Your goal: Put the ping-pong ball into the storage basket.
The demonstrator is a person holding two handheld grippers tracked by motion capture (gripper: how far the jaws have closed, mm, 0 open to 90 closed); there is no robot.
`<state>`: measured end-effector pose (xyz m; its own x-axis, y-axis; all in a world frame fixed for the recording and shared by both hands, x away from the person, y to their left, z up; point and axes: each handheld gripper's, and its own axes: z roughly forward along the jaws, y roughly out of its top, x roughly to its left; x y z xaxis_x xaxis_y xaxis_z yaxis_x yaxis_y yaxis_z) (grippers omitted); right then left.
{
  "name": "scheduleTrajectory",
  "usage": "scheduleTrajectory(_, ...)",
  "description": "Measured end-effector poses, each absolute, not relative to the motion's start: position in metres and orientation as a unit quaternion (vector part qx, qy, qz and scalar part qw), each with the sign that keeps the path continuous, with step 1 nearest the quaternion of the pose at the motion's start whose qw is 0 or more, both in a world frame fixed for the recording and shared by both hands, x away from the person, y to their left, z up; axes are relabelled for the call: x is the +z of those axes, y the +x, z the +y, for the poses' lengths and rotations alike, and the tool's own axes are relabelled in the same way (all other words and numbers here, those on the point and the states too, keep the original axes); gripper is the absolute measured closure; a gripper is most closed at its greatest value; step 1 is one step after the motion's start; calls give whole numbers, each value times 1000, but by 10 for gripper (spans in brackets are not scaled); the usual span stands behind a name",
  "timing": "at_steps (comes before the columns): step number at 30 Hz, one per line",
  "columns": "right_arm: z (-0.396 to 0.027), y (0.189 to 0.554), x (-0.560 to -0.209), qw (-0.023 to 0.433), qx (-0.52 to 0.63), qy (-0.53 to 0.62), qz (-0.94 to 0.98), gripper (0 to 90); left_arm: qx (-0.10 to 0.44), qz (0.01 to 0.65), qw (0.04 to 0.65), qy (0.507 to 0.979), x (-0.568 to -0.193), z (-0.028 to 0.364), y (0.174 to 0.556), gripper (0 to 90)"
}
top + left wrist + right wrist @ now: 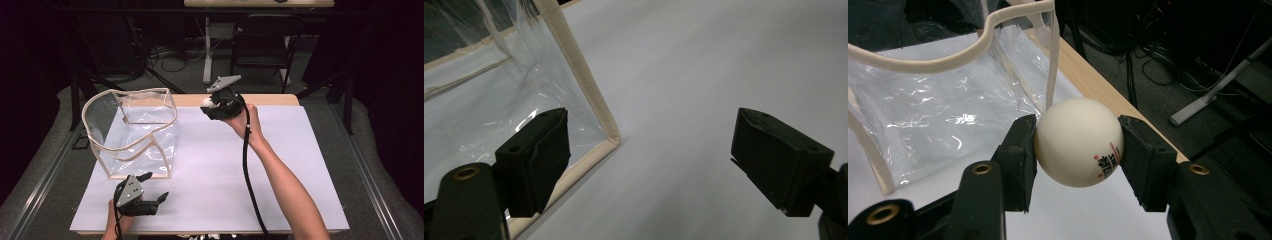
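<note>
- White ball [1078, 142] pinched between the right gripper [214, 106] jaws, held up near the table's far edge.
- Clear bag [131, 131], mouth open upward, stands to the left of the ball; right hand is nearer its rim.
- Left gripper [150, 189], jaws spread and holding nothing, rests just beside the bag's near corner.
- White tabletop [280, 170]; dark room, chair [262, 40] and cables behind.

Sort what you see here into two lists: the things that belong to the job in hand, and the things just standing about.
Part of the job:
- white ball, clamped in the right gripper
- clear bag with cream trim, standing open
- left gripper, jaws apart beside the bag's corner

Standing about:
- chair behind the table
- floor cables
</note>
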<state>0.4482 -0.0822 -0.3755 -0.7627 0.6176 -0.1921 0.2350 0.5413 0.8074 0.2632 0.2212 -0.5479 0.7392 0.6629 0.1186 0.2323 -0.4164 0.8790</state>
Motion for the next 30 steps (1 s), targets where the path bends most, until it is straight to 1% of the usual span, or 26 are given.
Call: scheduleTrajectory(30,-65,455,-365,233,414,245,845,513,233,275,464,809,-548,221,264,163)
